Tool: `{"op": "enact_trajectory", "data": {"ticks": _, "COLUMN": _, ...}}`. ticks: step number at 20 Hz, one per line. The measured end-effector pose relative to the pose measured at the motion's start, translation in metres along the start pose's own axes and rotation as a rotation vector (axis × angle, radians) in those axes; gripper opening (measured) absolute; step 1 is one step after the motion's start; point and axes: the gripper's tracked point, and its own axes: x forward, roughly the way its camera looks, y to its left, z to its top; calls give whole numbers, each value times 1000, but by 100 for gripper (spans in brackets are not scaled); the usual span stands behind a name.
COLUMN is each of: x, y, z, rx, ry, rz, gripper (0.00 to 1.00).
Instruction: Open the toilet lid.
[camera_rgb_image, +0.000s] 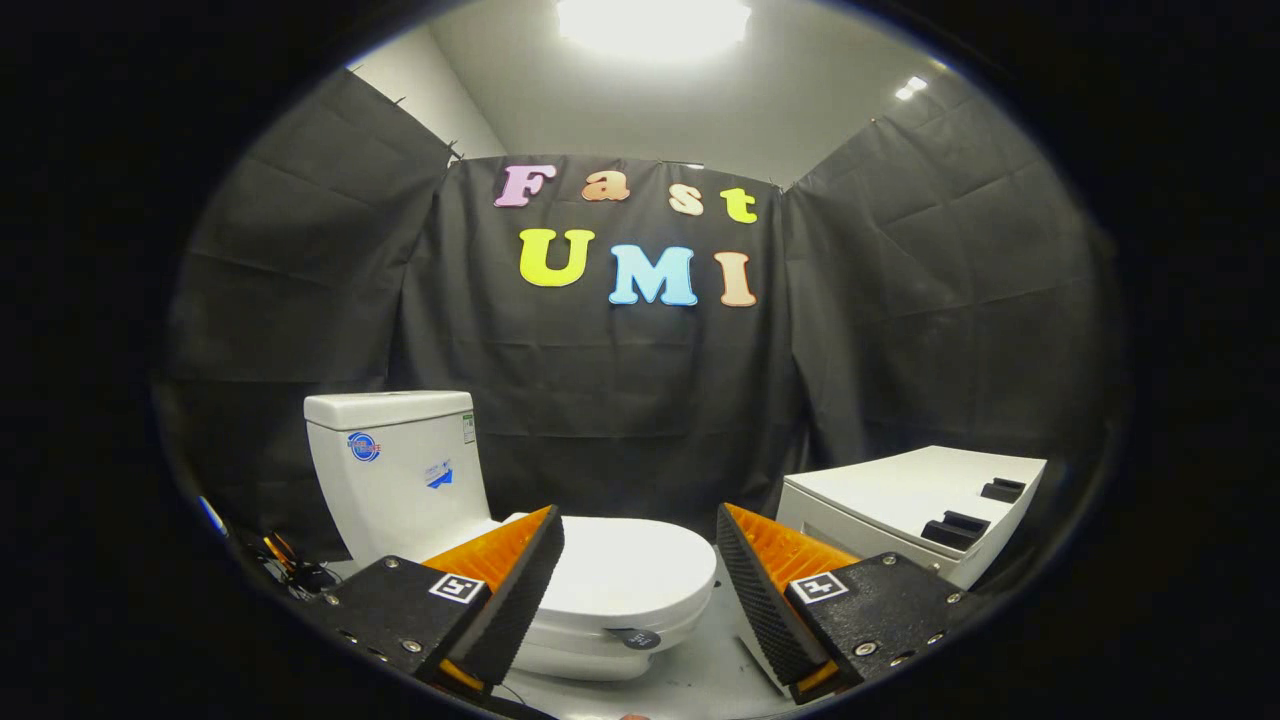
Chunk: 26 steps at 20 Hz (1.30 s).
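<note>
A white toilet stands ahead of me with its cistern (400, 475) at the back left. Its lid (625, 570) lies flat and closed over the bowl, just beyond and between my fingers. My gripper (640, 535) is open, its fingers spread wide apart on either side of the lid's near end, with nothing between them and no contact that I can see. A small dark tag sits on the front rim of the seat (640, 637).
A second white fixture (915, 505) with dark hinge blocks on top stands to the right, close behind my right finger. Black cloth walls close the booth on three sides. Cables and small items lie on the floor left of the cistern (285, 565).
</note>
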Motion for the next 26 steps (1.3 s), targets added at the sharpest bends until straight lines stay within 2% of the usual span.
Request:
{"op": "enact_trajectory", "data": {"ticks": 10, "x": 23, "y": 2, "z": -24, "rx": 129, "ry": 14, "rz": 2, "gripper": 95}}
{"op": "enact_trajectory", "data": {"ticks": 20, "x": 65, "y": 3, "z": -103, "rx": 466, "ry": 148, "rz": 9, "gripper": 96}}
{"op": "enact_trajectory", "data": {"ticks": 26, "x": 73, "y": -5, "z": -153, "rx": 668, "ry": 227, "rz": -43, "gripper": 95}}
